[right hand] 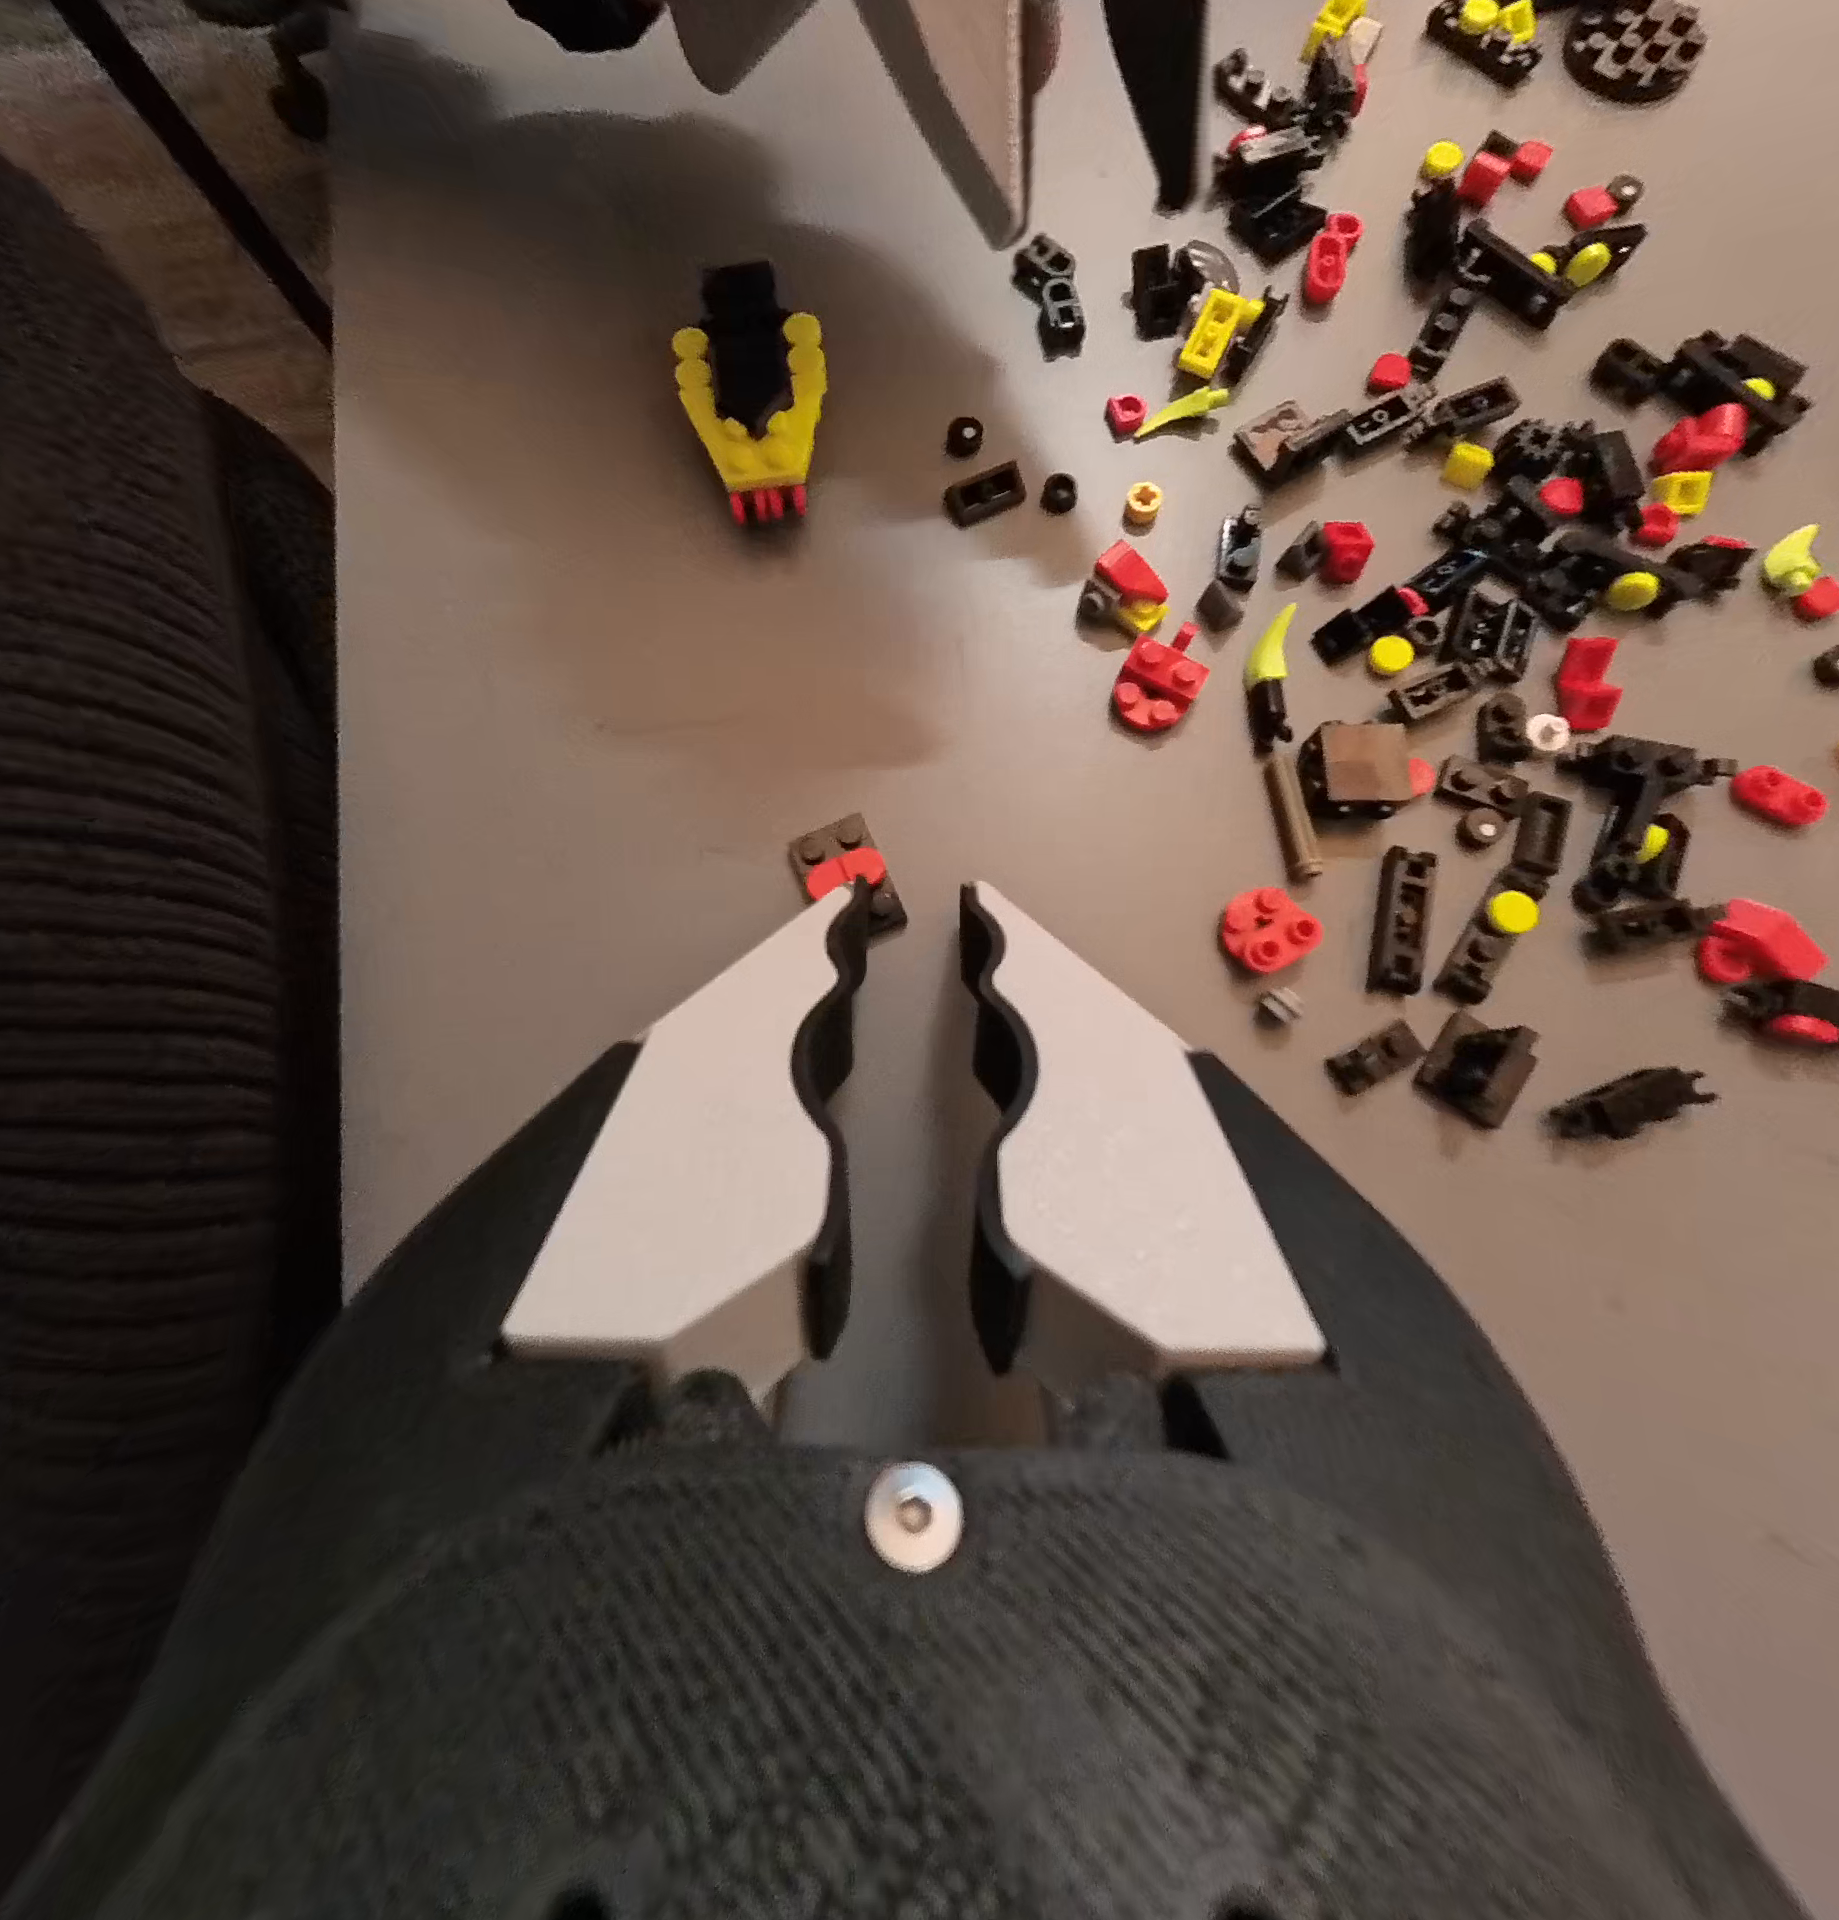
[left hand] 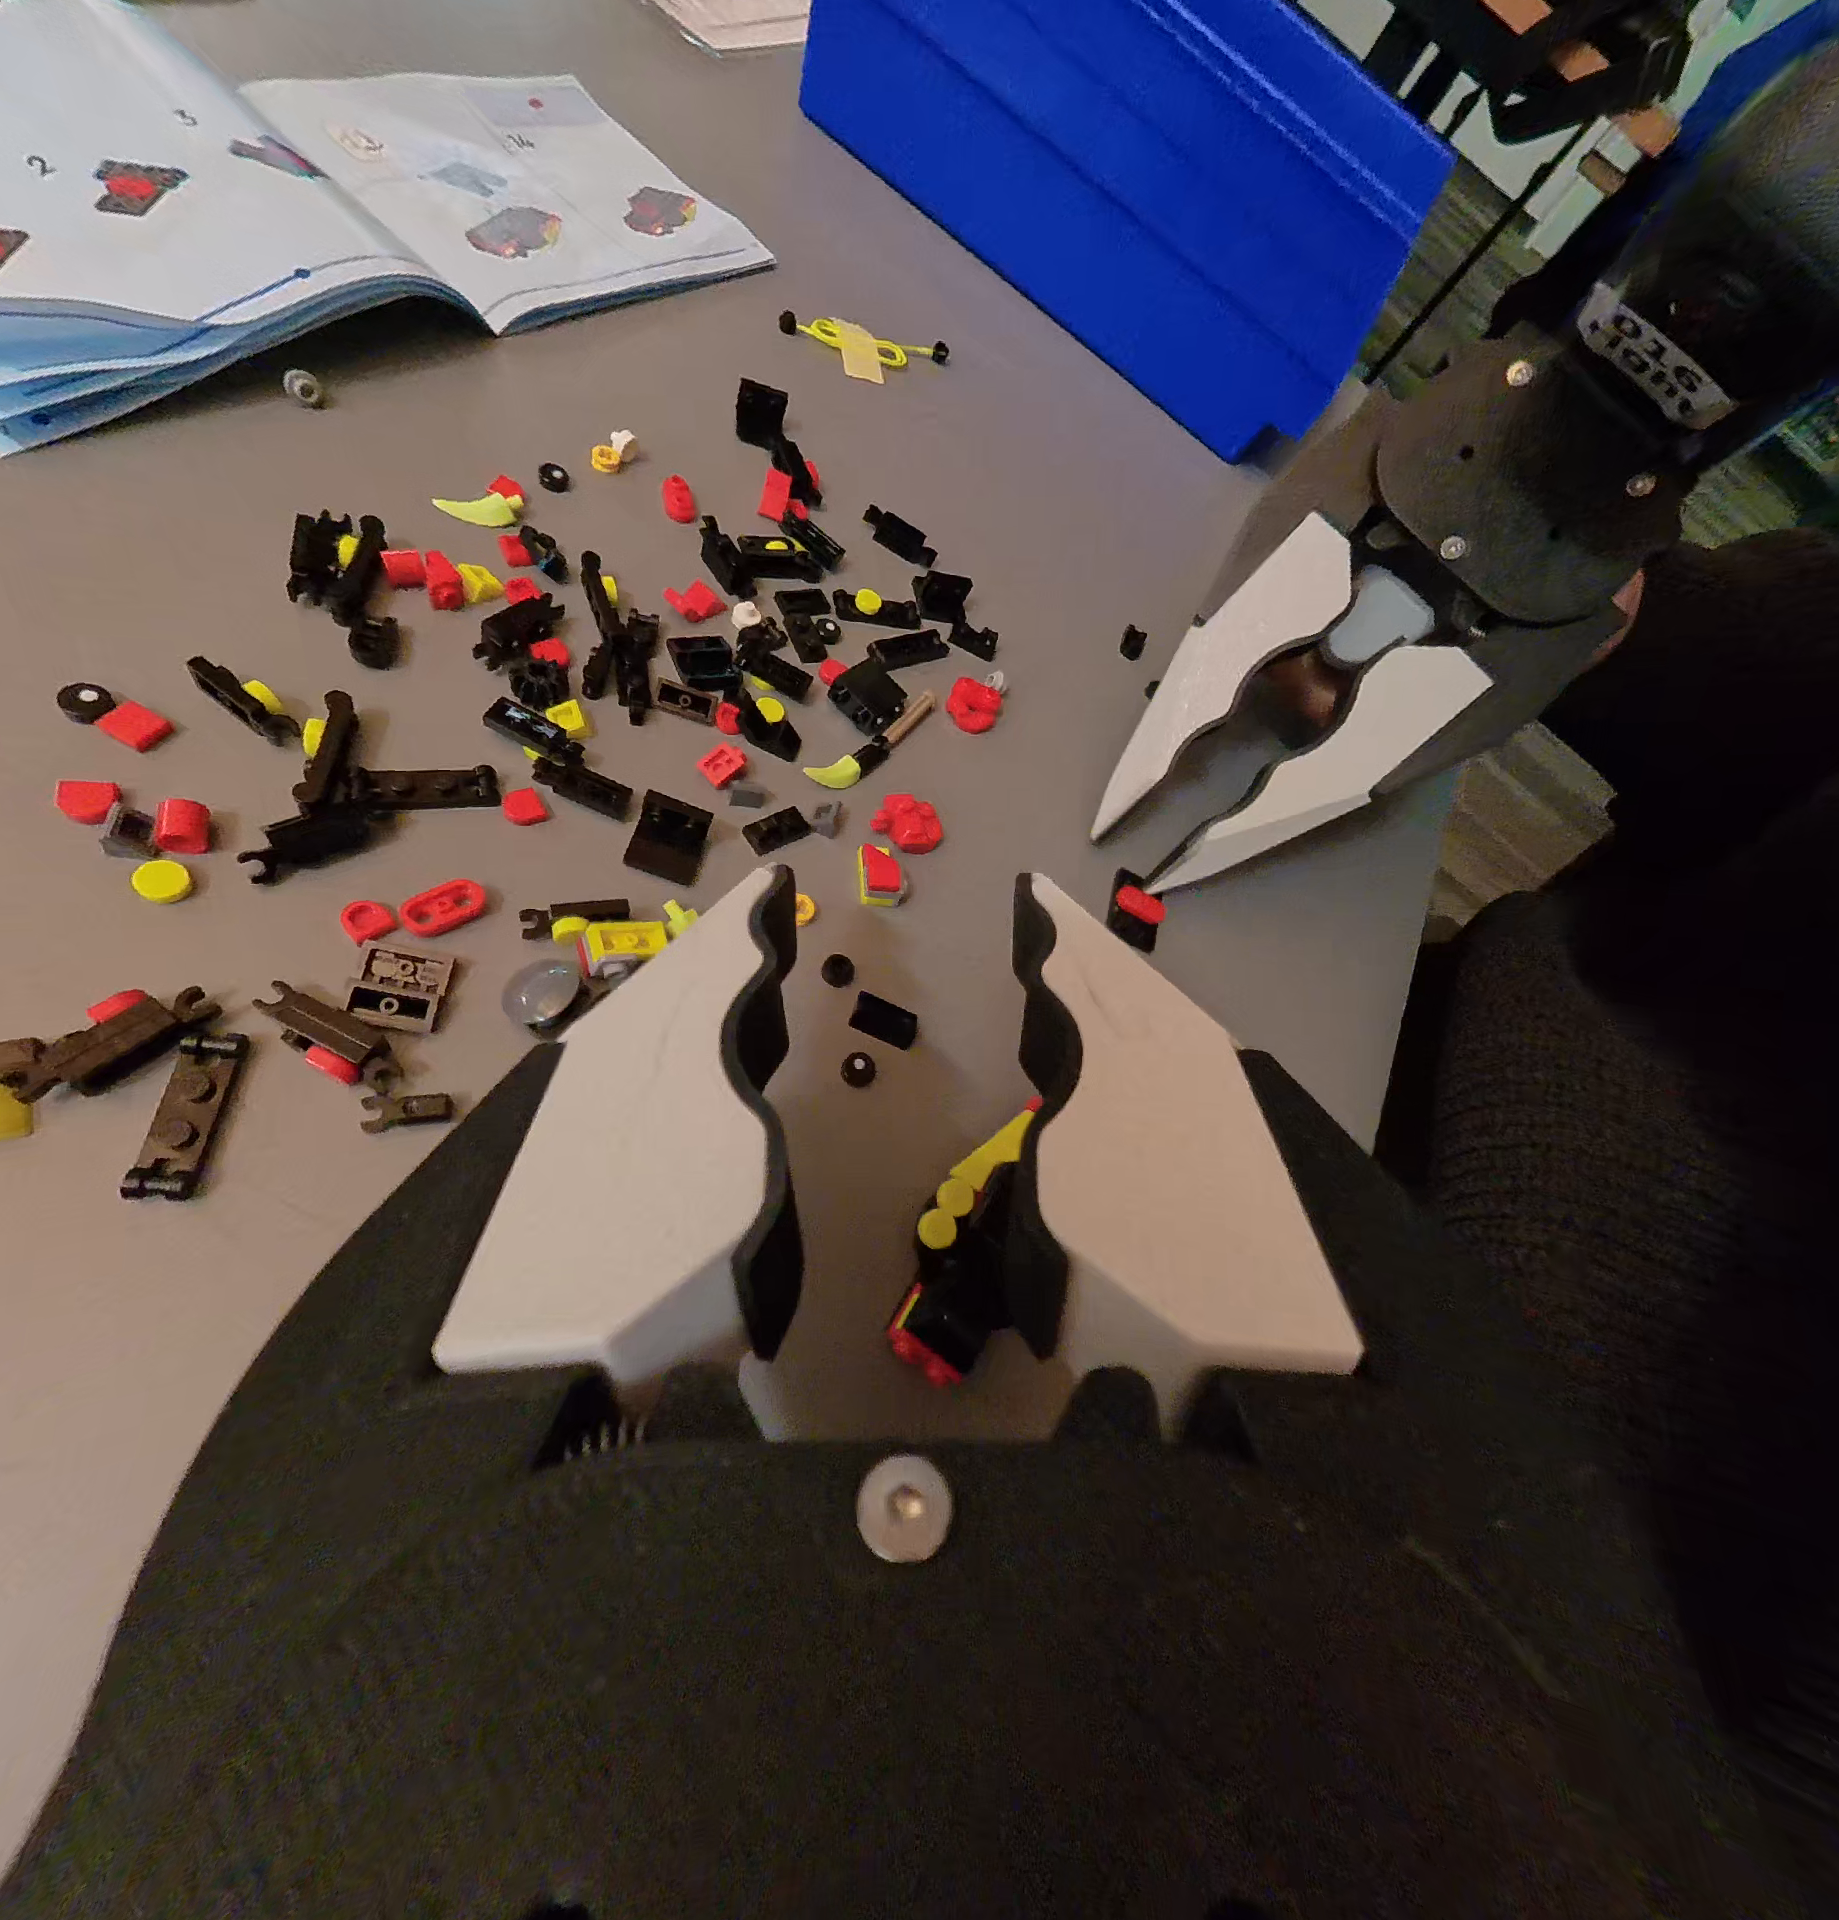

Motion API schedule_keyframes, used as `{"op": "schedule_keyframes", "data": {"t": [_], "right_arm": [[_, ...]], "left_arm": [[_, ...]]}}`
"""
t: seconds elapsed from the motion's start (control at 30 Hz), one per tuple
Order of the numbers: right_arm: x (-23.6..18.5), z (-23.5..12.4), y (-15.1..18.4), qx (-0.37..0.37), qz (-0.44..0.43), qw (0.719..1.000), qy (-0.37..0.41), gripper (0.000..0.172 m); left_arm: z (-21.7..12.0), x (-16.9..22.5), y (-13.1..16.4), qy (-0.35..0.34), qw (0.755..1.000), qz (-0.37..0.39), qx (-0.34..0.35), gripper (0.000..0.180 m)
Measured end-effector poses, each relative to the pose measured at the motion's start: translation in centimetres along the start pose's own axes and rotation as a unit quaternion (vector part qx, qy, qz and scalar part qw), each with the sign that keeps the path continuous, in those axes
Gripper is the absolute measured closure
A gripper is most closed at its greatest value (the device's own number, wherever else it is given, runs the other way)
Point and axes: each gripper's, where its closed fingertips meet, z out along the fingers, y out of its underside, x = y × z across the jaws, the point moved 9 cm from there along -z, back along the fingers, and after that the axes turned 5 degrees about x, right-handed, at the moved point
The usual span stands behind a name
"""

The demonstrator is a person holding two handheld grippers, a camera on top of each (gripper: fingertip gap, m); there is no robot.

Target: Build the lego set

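Observation:
My left gripper (left hand: 910, 888) is open and empty above the grey table (left hand: 1279, 966). Small black pieces (left hand: 882, 1018) lie on the table between its fingers. A small yellow, black and red brick assembly (left hand: 962, 1247) lies on the table beside its right finger, not held; it also shows in the right wrist view (right hand: 751, 400). My right gripper (right hand: 910, 894) is open with a narrow gap and nothing between the pads. Its left fingertip (right hand: 842, 914) touches a black plate carrying red tiles (right hand: 842, 857). The left wrist view shows the same plate (left hand: 1136, 912) at that gripper's tip (left hand: 1128, 857).
Many loose red, black and yellow bricks (left hand: 624, 665) are scattered over the table, and show in the right wrist view (right hand: 1497, 623). An open instruction booklet (left hand: 323, 208) lies at the far left. A blue box (left hand: 1102, 156) stands at the back. The table edge (right hand: 335, 727) borders a dark sleeve. My hands' fingertips stand some 11 cm from each other.

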Motion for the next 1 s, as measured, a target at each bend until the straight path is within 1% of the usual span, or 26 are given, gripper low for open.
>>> {"op": "schedule_keyframes", "data": {"t": [0.17,0.23,0.33,0.43,0.53,0.63,0.77,0.9,1.0], "right_arm": [[0.8,-0.8,0.0,0.008,0.01,0.999,0.035,0.158],[0.8,-1.2,0.0,0.022,0.02,0.999,0.024,0.156],[0.3,-1.5,0.0,0.039,0.027,0.999,-0.014,0.151],[0.1,-1.4,0.3,0.022,0.014,0.999,-0.02,0.149],[0.0,-0.7,0.6,-0.009,-0.001,1.0,-0.01,0.146],[0.1,-0.4,0.4,-0.016,-0.012,1.0,0.008,0.148],[0.2,-0.3,0.4,-0.02,-0.008,1.0,0.017,0.15],[0.5,-0.4,0.4,-0.023,-0.007,0.999,0.047,0.155],[0.9,-1.3,0.6,-0.019,-0.008,0.998,0.064,0.154]], "left_arm": [[0.2,0.8,0.1,0.011,1.0,0.009,-0.005,0.14],[0.5,1.3,0.2,0.021,1.0,0.013,-0.011,0.14],[1.4,2.5,0.5,0.049,0.998,0.011,-0.023,0.14],[2.9,4.2,0.7,0.091,0.995,0.001,-0.04,0.139],[4.7,6.0,1.2,0.11,0.991,0.003,-0.08,0.134],[6.2,7.0,2.0,0.091,0.989,0.022,-0.115,0.131],[7.1,7.1,2.6,0.068,0.987,0.035,-0.138,0.126],[7.4,7.4,3.0,0.085,0.985,0.024,-0.151,0.126],[7.3,7.7,3.0,0.082,0.985,0.034,-0.147,0.126]]}}
